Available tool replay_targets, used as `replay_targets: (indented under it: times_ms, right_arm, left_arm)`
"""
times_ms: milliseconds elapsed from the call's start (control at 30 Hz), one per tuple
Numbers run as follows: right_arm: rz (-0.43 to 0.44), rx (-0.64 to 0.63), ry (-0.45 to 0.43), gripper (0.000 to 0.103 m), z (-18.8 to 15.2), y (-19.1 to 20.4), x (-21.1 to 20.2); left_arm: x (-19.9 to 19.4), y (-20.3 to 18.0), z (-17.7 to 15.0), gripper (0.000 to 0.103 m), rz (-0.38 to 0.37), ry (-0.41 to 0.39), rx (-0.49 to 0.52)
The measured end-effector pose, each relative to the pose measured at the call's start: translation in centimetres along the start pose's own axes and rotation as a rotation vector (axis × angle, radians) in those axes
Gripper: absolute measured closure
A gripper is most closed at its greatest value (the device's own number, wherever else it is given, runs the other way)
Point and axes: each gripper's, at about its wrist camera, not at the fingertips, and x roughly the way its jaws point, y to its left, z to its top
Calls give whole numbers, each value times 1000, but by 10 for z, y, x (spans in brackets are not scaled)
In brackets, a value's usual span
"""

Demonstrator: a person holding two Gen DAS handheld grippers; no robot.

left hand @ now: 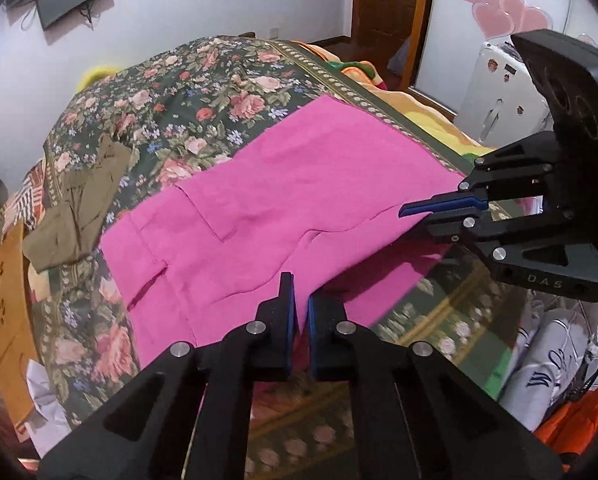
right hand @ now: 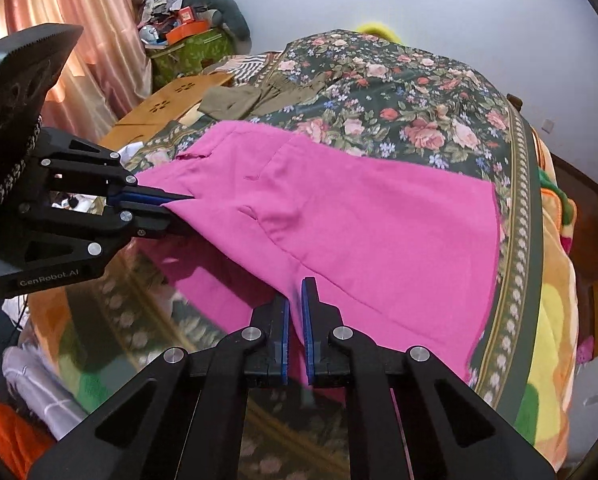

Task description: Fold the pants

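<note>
Pink pants (left hand: 299, 184) lie spread over the floral bedspread (left hand: 187, 96). The left gripper (left hand: 301, 312) and right gripper (right hand: 295, 312) each clamp the pants' near edge, lifting it off the bed.

1. We are looking at one pair of bright pink pants (left hand: 283, 200), lying spread across the floral bedspread (left hand: 187, 92).
2. In the left wrist view, the pants are stretching from 8 o'clock towards 2 o'clock, with a slit pocket (left hand: 147, 284) showing near 8 o'clock.
3. The cloth is lying mostly flat, with soft wrinkles running along its length.
4. The near edge is lifting off the bed at two points, towards 6 and 3 o'clock, and sagging between them.
</note>
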Motion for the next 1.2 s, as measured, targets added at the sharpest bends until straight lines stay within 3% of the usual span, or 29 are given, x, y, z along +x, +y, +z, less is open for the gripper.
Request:
replay_targets:
  times_ms: [333,533,633,700,733,867,1000,1033,1100,1200]
  right_arm:
    - [27,52,56,95,-22,5,8]
    - [-5,91,37,75,-24,-3,-15]
    - [-45,126,1,74,-26,-15,-30]
    - [-65,156,-15,74,-28,-24,-36]
    - [-81,178,-23,74,-29,-31,-39]
    - [-130,238,-27,73,-36,-46,-42]
    - [-154,307,-8,73,-46,-62,-34]
    - [-159,319,-2,73,-49,-65,-32]
    - [-156,342,14,73,-54,-69,-26]
    - [-137,354,36,73,-61,-68,-16]
  left_arm:
    - [1,-3,-24,96,-39,25,-85]
    - [-30,15,-31,88,-47,-16,-171]
    - [-47,38,-35,70,-6,-51,-248]
    - [-54,55,-38,46,3,-69,-308]
    - [-56,65,-40,44,11,-77,-341]
    - [-47,91,-48,44,-1,-57,-449]
    - [-26,94,-53,45,-38,-4,-483]
    - [-21,93,-54,47,-47,4,-487]
    - [-11,91,-56,63,-64,25,-499]
    - [-6,89,-56,74,-32,33,-498]
